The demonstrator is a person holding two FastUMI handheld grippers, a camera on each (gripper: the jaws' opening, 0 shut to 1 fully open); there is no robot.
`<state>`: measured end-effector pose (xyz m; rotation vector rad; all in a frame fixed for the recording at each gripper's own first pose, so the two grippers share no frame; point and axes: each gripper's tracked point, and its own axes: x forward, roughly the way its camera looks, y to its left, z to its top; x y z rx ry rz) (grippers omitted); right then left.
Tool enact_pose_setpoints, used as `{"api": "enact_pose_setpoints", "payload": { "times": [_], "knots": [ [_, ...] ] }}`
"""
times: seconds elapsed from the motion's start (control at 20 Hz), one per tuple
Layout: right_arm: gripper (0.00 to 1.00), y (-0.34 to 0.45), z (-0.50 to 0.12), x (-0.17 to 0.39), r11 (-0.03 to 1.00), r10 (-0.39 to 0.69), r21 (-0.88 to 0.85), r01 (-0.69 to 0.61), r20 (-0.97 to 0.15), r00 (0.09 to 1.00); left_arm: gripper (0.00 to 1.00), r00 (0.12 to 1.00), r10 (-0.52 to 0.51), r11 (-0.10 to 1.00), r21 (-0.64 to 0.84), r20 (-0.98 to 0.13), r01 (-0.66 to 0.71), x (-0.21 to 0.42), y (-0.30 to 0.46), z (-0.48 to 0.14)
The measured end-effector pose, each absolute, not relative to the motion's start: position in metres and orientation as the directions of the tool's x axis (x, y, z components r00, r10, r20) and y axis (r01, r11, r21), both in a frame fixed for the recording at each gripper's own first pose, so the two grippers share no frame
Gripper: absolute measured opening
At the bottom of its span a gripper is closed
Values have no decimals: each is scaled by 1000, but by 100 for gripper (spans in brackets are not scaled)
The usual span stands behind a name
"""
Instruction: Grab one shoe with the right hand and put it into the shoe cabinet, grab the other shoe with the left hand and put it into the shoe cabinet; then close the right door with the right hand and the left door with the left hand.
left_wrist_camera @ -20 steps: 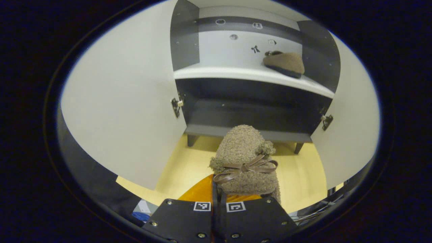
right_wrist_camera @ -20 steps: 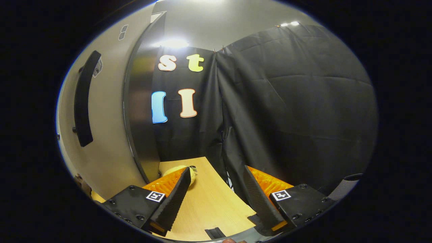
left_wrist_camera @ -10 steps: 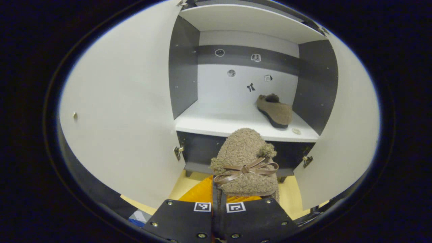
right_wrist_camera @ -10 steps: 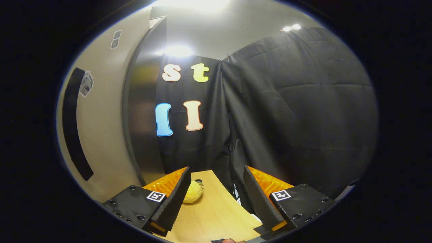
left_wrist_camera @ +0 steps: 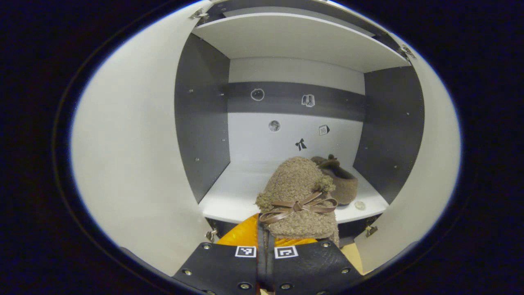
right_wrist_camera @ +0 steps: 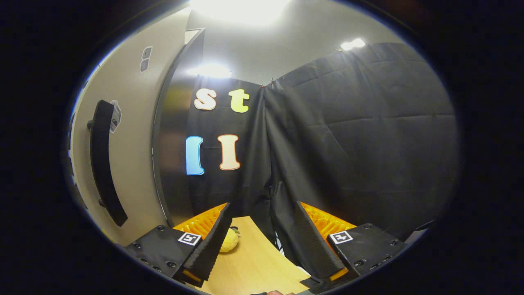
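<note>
In the left gripper view my left gripper is shut on a fuzzy brown shoe with a brown bow, held in front of the open shoe cabinet's white shelf. The other brown shoe lies on that shelf at the right, partly hidden behind the held one. The left door and right door both stand open. In the right gripper view my right gripper is open and empty, with the right door's outer face and its dark handle to its left.
A small round object lies on the shelf's front right. An upper shelf roofs the compartment. In the right gripper view a yellow object sits on the wooden floor by the cabinet's dark side panel.
The left gripper has risen and moved closer to the cabinet with the shoe, from floor height up to the white shelf. The right gripper has only shifted slightly and stays open.
</note>
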<state>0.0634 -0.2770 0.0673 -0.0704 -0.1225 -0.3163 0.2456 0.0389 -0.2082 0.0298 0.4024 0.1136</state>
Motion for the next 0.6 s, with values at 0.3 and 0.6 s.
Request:
{"api": "enact_pose_setpoints", "payload": {
  "times": [0.3,0.6],
  "knots": [
    [98,-269,71,39,930,-356,-48,365,132,925,1,940,59,998,9,-335,-60,323,45,-187],
    [98,-263,74,19,916,-390,-47,399,127,912,1,944,79,997,51,-321,-66,396,60,-198]
  ]
}}
